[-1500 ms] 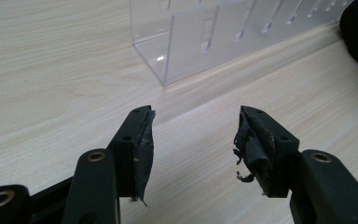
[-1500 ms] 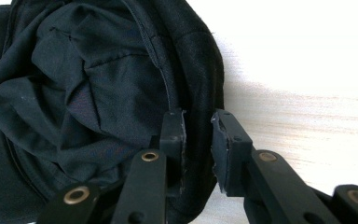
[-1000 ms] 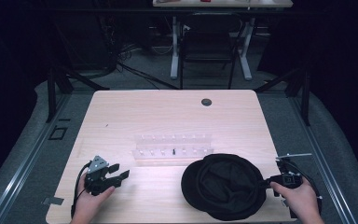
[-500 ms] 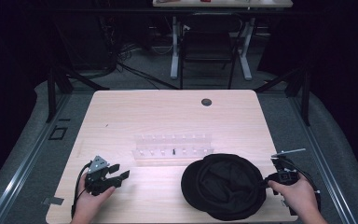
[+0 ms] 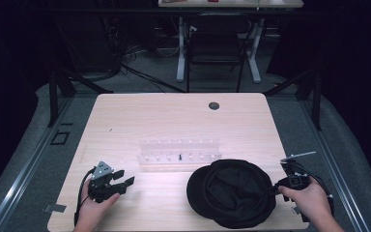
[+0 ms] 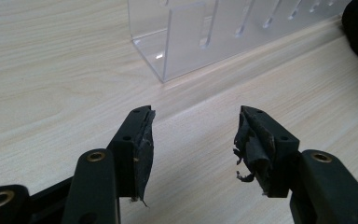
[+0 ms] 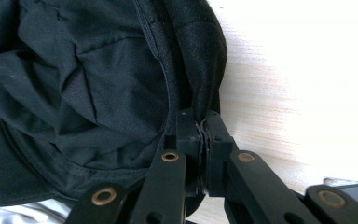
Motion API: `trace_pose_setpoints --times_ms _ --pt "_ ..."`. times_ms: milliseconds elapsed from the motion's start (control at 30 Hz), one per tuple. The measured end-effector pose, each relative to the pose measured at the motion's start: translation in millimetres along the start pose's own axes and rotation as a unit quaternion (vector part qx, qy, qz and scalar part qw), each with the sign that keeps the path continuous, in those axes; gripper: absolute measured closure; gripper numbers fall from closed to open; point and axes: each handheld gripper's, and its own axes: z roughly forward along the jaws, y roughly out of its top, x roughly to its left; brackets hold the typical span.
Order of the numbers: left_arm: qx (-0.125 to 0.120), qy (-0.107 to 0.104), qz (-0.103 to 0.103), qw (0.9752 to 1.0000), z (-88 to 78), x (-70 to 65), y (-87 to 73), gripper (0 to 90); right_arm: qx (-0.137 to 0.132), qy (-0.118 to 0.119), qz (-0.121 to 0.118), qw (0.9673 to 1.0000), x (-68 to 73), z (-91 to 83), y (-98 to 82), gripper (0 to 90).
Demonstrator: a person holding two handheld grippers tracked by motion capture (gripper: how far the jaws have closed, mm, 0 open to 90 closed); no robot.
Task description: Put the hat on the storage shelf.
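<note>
Right claw (image 7: 203, 128), low in its frame, has just closed, seemingly pinching the floppy black fabric cap's (image 5: 234, 198) rim; lifting can follow.

Right gripper (image 5: 276, 186) jaws have just been closing and are now pinching the near-right rim of the black cap (image 5: 232, 193), fabric between the pads. Right hand (image 5: 309, 199) is sitting slightly nearer the cap's edge than before.
</note>
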Motion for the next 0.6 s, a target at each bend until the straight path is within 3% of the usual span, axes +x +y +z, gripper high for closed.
trace_pose_setpoints --times_ms 100,167,333,500,600 --pt "0.0 0.0 0.0 1.0 0.0 -0.1 0.0 45.9 0.012 -0.002 -0.005 0.9999 -1.0 -3.2 1.1 87.8" --pt "0.0 -0.001 0.0 1.0 0.0 -0.1 0.0 45.9 -0.006 0.01 0.01 0.9999 0.6 -3.8 0.5 87.9" --pt "0.001 -0.001 0.0 1.0 0.2 -0.1 0.0 45.9 -0.013 0.018 0.006 0.9997 3.9 -13.8 1.3 87.9" --pt "0.001 -0.001 0.0 1.0 0.2 -0.3 -0.1 45.9 -0.014 0.018 0.001 0.9997 9.1 -20.1 2.1 87.9" --pt "0.002 -0.002 0.0 1.0 0.3 -0.3 -0.1 45.9 -0.013 0.016 -0.015 0.9997 15.9 -27.1 3.3 87.9"
